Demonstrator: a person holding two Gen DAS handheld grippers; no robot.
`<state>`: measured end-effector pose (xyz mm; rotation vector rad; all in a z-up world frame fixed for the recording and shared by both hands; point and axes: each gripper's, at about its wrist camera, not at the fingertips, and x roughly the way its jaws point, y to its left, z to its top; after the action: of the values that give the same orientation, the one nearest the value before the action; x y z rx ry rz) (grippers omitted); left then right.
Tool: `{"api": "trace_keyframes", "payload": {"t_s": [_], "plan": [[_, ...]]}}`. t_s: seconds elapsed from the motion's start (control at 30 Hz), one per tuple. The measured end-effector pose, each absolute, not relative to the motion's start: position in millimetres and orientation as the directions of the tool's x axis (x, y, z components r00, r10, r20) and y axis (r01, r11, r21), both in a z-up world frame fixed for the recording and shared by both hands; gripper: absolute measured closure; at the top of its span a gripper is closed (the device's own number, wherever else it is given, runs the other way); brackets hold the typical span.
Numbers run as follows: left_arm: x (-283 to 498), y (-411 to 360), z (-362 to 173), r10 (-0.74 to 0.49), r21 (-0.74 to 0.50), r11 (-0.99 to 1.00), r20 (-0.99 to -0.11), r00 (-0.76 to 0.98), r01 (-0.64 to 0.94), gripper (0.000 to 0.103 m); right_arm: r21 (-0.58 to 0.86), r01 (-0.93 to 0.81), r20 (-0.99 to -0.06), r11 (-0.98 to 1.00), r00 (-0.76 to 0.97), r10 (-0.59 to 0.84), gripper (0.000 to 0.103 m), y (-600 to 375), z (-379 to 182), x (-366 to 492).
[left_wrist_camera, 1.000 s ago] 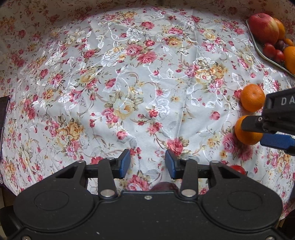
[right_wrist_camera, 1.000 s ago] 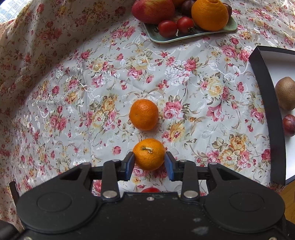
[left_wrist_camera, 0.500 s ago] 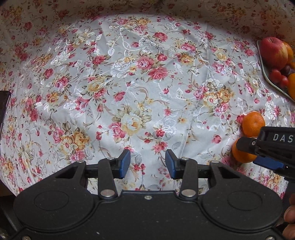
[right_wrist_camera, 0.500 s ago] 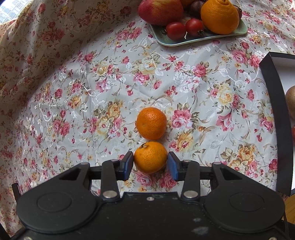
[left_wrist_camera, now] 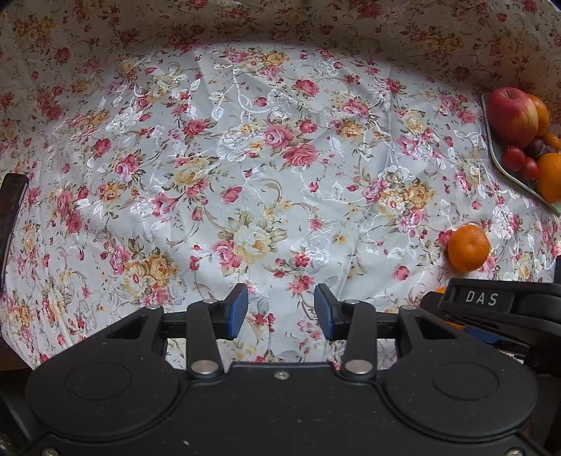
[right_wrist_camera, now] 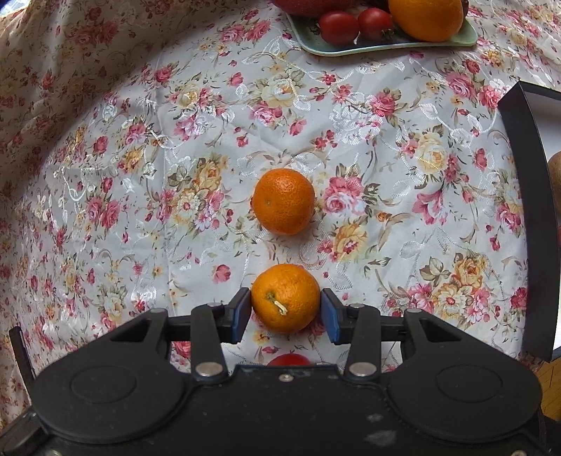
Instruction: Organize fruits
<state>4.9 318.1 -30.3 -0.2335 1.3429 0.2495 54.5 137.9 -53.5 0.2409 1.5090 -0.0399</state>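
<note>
My right gripper (right_wrist_camera: 285, 312) is shut on a small orange mandarin (right_wrist_camera: 285, 298) with a stem, both blue pads against its sides. A second mandarin (right_wrist_camera: 284, 200) lies on the floral cloth just beyond it; it also shows in the left wrist view (left_wrist_camera: 468, 247). My left gripper (left_wrist_camera: 280, 310) is open and empty over bare cloth. The right gripper's black body (left_wrist_camera: 491, 308) shows at the right edge of the left wrist view. A green plate (right_wrist_camera: 315, 44) at the far side holds cherry tomatoes (right_wrist_camera: 338, 27) and a big orange (right_wrist_camera: 426, 17).
A black-rimmed white tray (right_wrist_camera: 526, 217) stands at the right with a brown kiwi (right_wrist_camera: 555, 175) at its edge. A red fruit (right_wrist_camera: 289, 359) peeks out under the right gripper. The plate in the left wrist view (left_wrist_camera: 505, 168) carries a red apple (left_wrist_camera: 512, 115).
The right gripper moved forward then back a little, with the stemmed mandarin between its pads throughout. The left gripper drew back; the right gripper now sits lower at its right edge.
</note>
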Motion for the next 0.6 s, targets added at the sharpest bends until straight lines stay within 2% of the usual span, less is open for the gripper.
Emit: {"api": "trace_keyframes", "payload": {"t_s": [0.6], "plan": [[-8.3, 314.4, -25.5, 0.012, -0.039, 0.97, -0.979, 0.205, -0.241, 0.052, 0.122, 0.23, -0.989, 0.965, 0.11, 0.099, 0.058, 141.8, -55.6, 54.2]]}}
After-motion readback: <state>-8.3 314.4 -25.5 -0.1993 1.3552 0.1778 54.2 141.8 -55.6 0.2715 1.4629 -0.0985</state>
